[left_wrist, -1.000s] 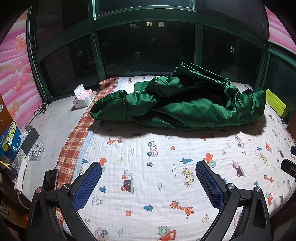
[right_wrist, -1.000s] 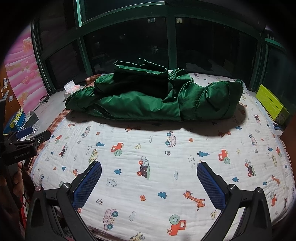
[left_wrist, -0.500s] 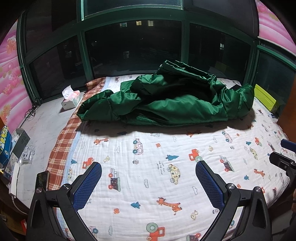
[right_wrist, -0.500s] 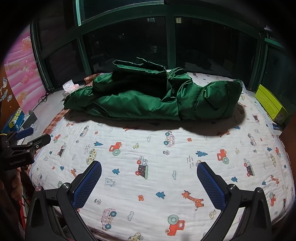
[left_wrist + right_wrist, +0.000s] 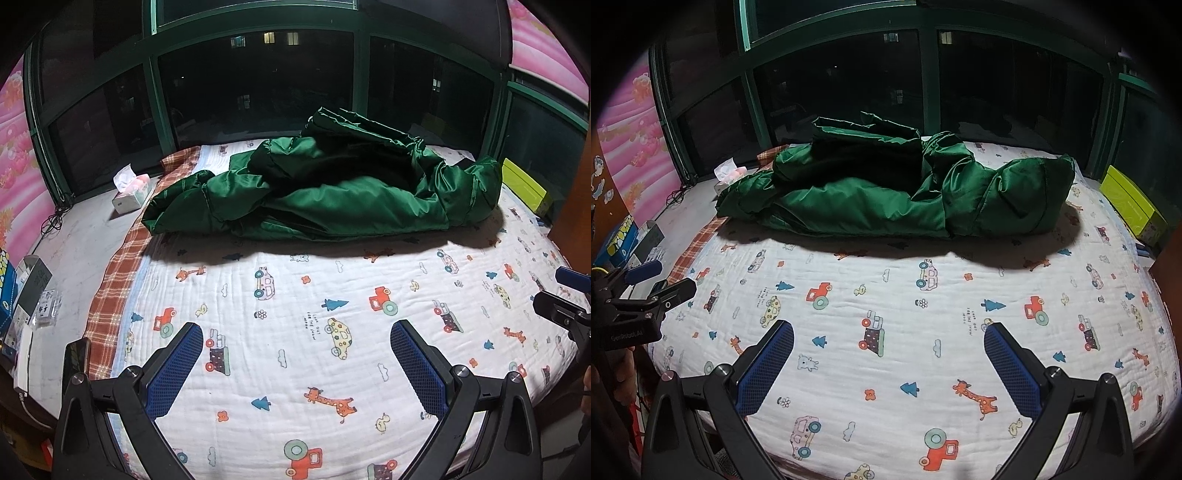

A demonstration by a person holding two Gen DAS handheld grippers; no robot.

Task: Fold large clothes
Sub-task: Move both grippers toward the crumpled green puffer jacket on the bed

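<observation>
Green jacket [image 5: 325, 188] lies crumpled as before, while both grippers, left [image 5: 295, 365] and right [image 5: 888, 363], have drawn back, jaws apart.

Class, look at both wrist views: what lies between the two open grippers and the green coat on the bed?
Only bare printed sheet. In both wrist views nothing lies between the left gripper, the right gripper and the coat.
</observation>
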